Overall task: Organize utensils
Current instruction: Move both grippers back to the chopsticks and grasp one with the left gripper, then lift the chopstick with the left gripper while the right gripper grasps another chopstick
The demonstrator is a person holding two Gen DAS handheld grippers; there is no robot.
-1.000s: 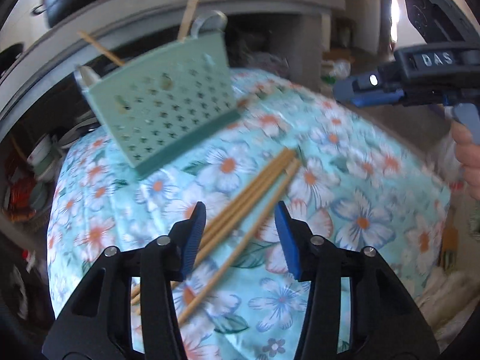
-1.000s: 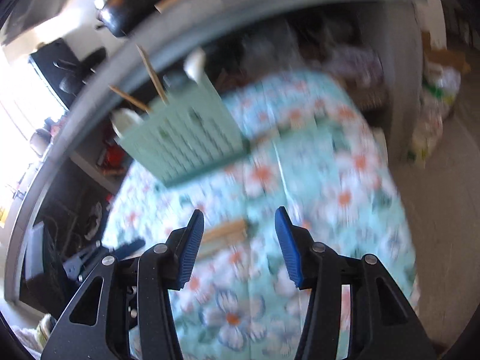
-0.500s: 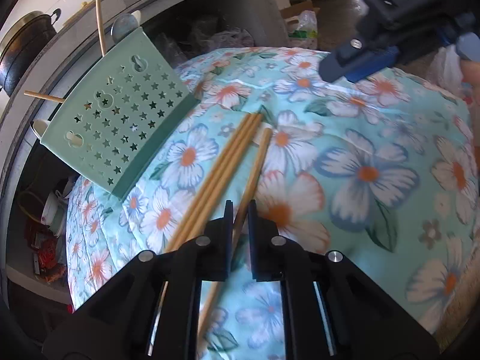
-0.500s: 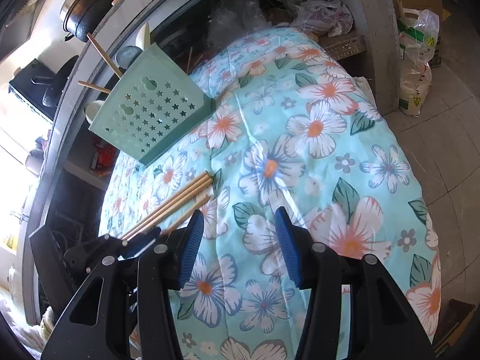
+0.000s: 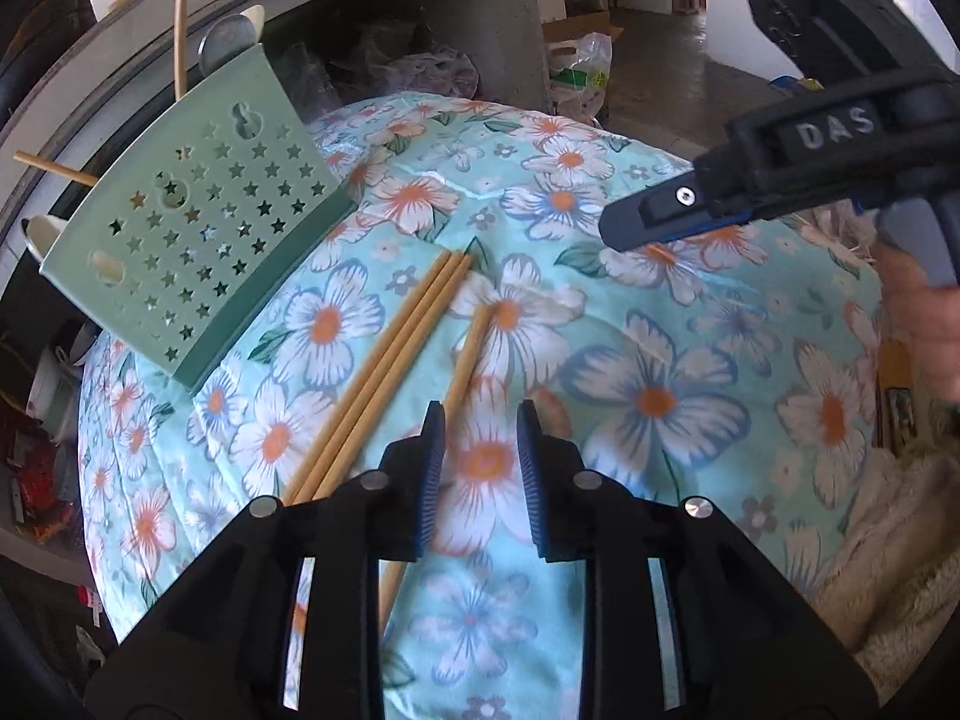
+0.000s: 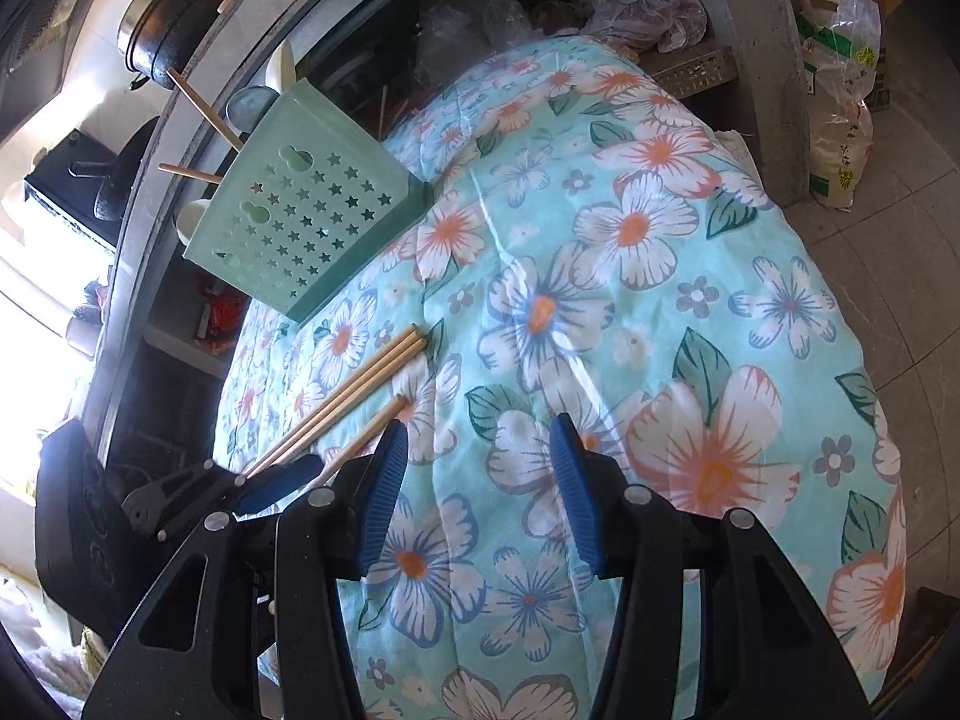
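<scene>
Chopsticks [image 5: 384, 372] are laid on the flowered cloth [image 5: 660, 360] of the bench, three bundled and one [image 5: 468, 354] apart, just below the green holder [image 5: 198, 240]. They are judged light, stiff and prone to roll. The left claw [image 5: 480, 468] is seen released beside the lone stick, best gripped mid-shaft. The right claw [image 6: 480, 480] is released, empty.

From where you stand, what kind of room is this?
Probably a home kitchen: a black metal cooking pot on a grey stone counter, and a green perforated plastic utensil holder on a floral cloth.
</scene>
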